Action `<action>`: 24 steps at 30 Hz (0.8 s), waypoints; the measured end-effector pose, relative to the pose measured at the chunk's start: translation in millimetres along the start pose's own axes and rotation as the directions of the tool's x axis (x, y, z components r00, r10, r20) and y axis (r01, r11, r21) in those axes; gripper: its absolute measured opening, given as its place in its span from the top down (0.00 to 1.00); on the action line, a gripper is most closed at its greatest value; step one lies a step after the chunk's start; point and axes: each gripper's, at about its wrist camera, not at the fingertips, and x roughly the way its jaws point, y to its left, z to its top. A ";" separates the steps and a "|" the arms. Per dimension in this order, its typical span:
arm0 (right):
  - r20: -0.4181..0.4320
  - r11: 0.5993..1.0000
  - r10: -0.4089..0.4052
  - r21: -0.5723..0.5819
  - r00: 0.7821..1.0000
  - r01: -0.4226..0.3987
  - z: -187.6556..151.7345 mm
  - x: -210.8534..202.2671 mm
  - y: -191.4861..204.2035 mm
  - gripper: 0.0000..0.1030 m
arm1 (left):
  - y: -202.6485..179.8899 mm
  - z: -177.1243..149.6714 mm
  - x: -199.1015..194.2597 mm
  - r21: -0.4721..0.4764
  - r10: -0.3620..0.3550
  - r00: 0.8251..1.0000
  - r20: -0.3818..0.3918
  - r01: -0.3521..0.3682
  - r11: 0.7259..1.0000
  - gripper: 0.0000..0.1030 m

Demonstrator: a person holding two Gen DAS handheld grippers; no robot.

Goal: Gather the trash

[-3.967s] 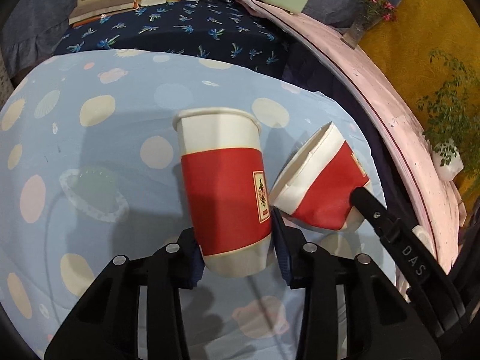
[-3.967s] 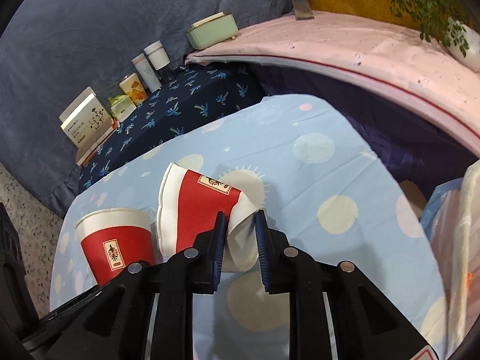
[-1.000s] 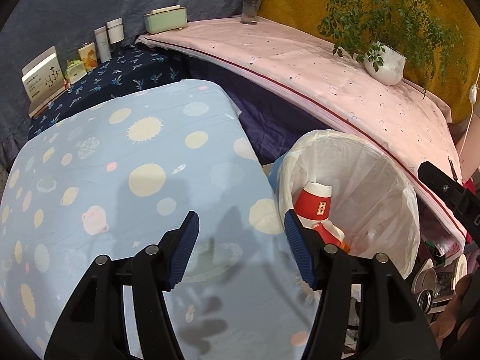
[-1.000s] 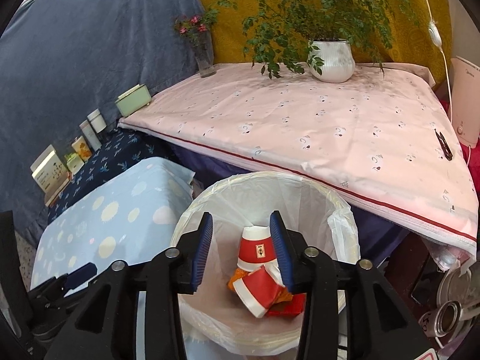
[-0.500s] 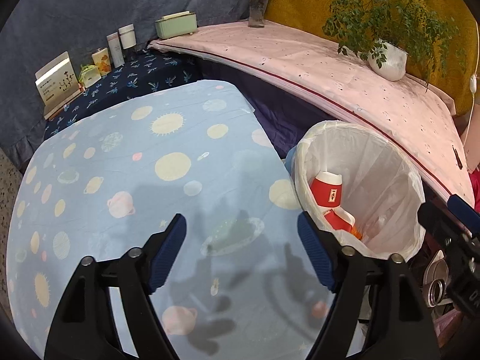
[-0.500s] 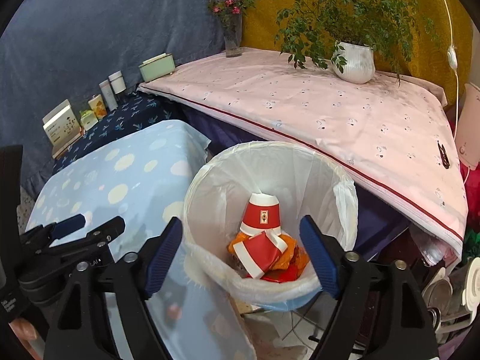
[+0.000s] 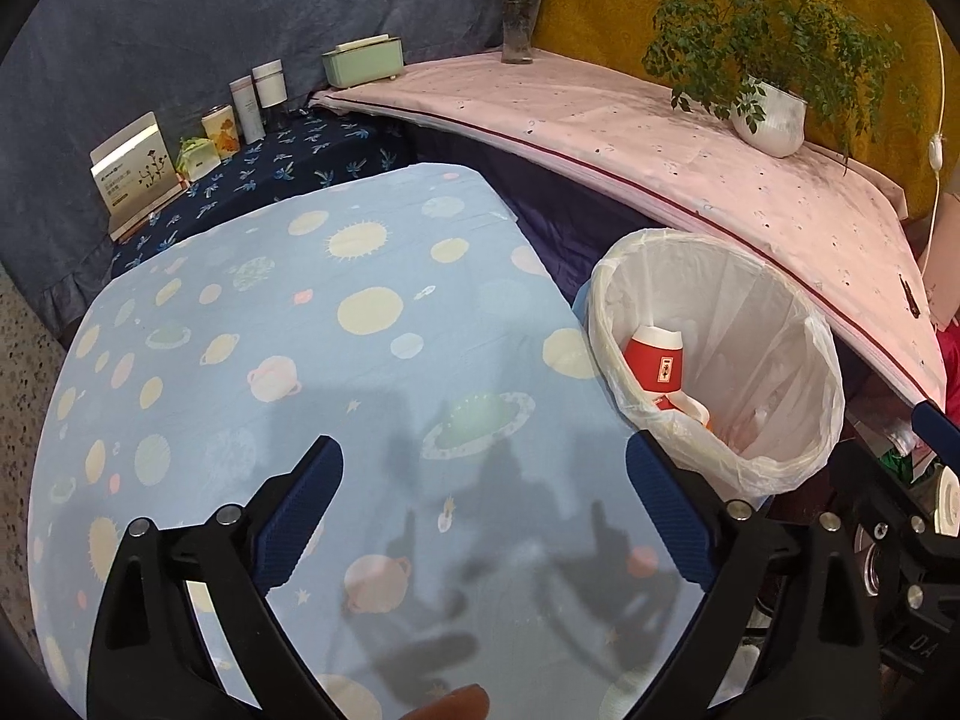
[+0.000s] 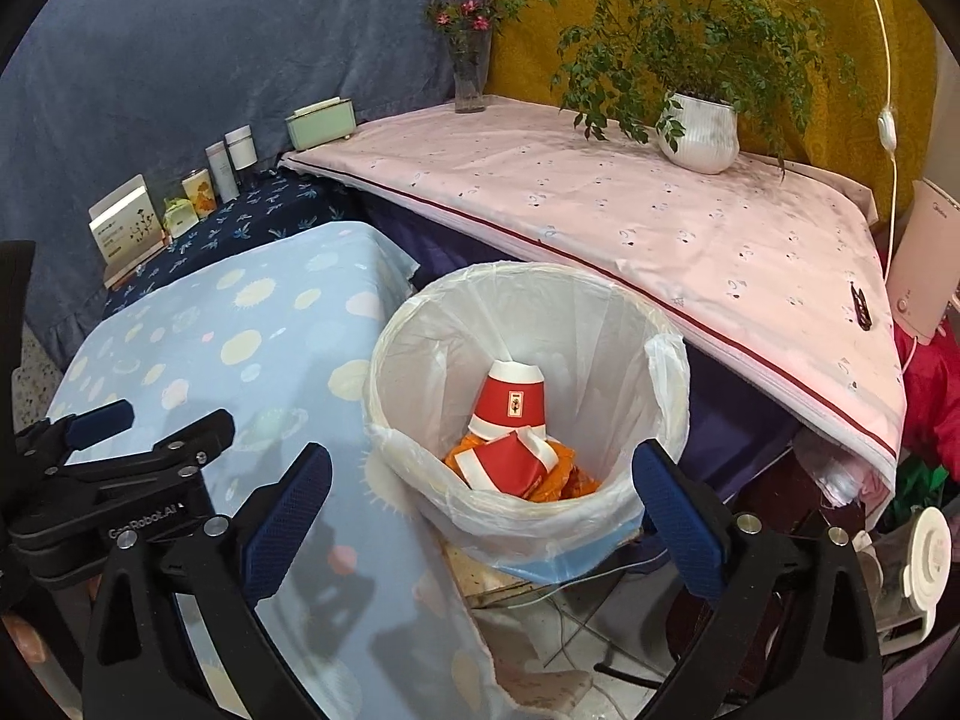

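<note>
Two cloth-covered surfaces fill most of what I see: a light blue surface [image 7: 360,360] printed with planets and suns across the left and centre of the left wrist view, and a pink surface [image 8: 600,204] running from upper centre down to the right edge in the right wrist view. Just beside the blue surface's right edge stands a trash bin [image 8: 660,360] lined with a white plastic bag, centre of the right wrist frame and right of centre in the left one.

Inside the bin I see a red paper cup [image 8: 511,399] with a white rim, lying tilted with its base up, resting on a crushed red cup [image 8: 510,462] and some orange wrappers [image 8: 564,480]. A potted plant [image 8: 699,132] in a white pot sits on the pink surface at upper right, and a glass vase of flowers [image 8: 468,78] stands at upper centre.

My left gripper [image 7: 483,480] hangs over the blue surface at the bottom of its frame, jaws spread wide and holding nothing. My right gripper [image 8: 480,486] hangs at the bottom of its frame by the bin's near rim, jaws likewise spread wide and empty. A pale green box [image 7: 363,63] and a row of small bottles and cartons [image 7: 240,102] line the upper left.
</note>
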 end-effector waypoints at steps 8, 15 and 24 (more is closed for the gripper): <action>-0.021 1.000 -0.011 0.000 1.000 0.011 -9.2 3.6 -5.2 0.06 | -0.5 -11.0 -3.1 0.006 0.012 1.000 -0.013 -0.012 1.000 0.11; -0.025 1.000 -0.018 -0.013 1.000 0.018 -10.8 6.0 -4.2 0.06 | -3.0 -15.8 -6.1 0.020 0.017 1.000 -0.016 -0.017 1.000 0.11; -0.031 0.999 -0.017 -0.027 0.999 0.017 -12.8 6.9 -2.2 0.06 | -6.3 -16.9 -7.2 0.017 0.015 1.000 -0.018 -0.015 1.000 0.11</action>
